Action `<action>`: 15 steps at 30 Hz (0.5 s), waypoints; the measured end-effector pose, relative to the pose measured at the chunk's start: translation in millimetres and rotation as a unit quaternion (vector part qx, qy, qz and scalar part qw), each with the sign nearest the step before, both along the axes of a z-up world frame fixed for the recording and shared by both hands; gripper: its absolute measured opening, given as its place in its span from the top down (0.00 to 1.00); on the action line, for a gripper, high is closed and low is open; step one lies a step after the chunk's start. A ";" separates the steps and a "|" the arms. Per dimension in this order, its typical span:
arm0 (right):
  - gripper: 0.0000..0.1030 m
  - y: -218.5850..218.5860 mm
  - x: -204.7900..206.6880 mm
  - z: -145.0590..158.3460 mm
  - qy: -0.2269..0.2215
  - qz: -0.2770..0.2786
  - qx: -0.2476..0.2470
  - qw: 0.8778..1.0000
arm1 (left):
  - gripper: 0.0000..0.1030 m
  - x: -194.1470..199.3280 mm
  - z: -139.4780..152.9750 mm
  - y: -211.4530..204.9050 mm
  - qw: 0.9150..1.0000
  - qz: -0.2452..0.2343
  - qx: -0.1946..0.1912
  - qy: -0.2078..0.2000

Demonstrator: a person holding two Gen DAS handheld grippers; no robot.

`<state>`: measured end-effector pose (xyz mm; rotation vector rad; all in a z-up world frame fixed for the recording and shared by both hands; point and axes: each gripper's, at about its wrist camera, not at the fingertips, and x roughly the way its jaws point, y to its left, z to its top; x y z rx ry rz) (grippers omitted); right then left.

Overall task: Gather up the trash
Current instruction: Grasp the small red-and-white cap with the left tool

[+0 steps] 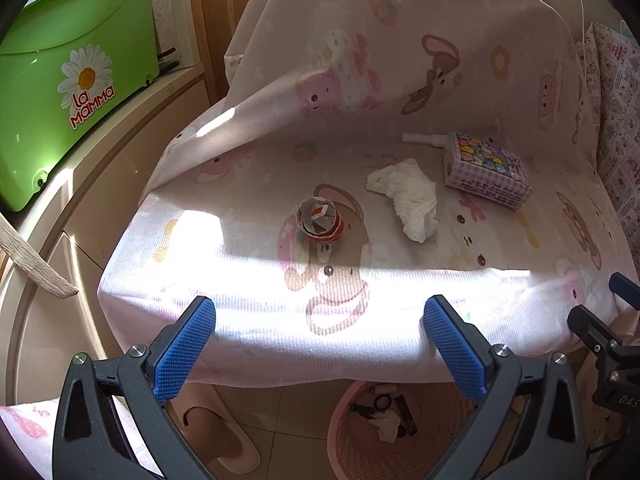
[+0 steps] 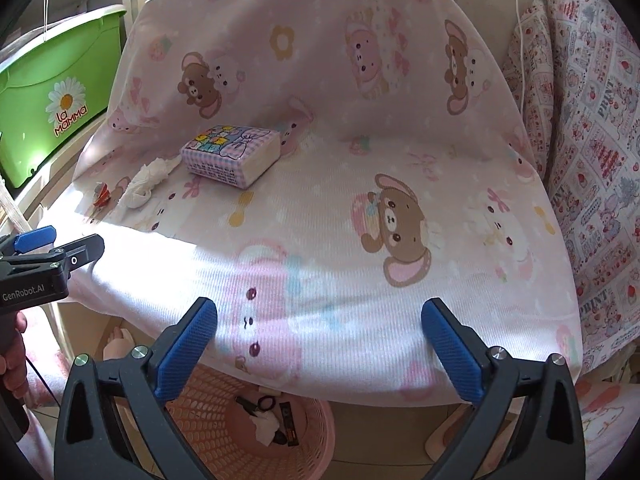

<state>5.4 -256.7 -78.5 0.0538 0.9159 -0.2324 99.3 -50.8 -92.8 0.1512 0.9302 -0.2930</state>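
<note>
A pink cartoon-print sheet [image 1: 256,320] covers a low surface, probably a desk, though what lies under the cloth cannot be told; sun falls in a bright band across its near edge. At far left a green bin [image 1: 68,76] sits on a beige ledge, well apart from the work. On the sheet, going left to right, lie a torn wrapper [image 1: 319,221] curled into a small cup, a crumpled tissue [image 1: 408,196] just beside it, then a tissue pack [image 1: 486,170] with a white tube [image 1: 422,138] behind it. The wrapper and tissue look like the trash; the pack looks unused and should probably stay. Both pieces should be very light and soft: the wrapper will likely crush flat and may slip between the pads, so a pinch across its rim seems best; the tissue will compress, so biting into its thick lower lump should hold. The loose sheet itself is the hazard, since low fingers could snag it. Below the near edge stands a pink basket [image 1: 340,424] already holding scraps, with a slipper [image 1: 216,436] to its left. The left gripper [image 1: 320,344] hovers over the sheet's edge, fingers spread wide and empty; the right gripper [image 2: 320,344] likewise, released, holding nothing, farther from the trash.
</note>
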 end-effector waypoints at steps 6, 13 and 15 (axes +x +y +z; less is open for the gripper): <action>0.00 -1.2 0.9 0.1 0.005 0.015 0.005 1.000 | 0.75 -1.5 8.6 2.4 0.999 0.002 -0.024 -0.028; 0.20 4.5 -3.8 7.0 -0.025 0.024 -0.005 0.999 | 0.78 5.3 28.2 -1.4 0.994 -0.024 -0.069 -0.083; 0.22 3.2 -7.3 13.4 -0.049 0.022 -0.006 0.999 | 0.61 3.4 29.8 -8.1 0.992 -0.025 -0.045 -0.115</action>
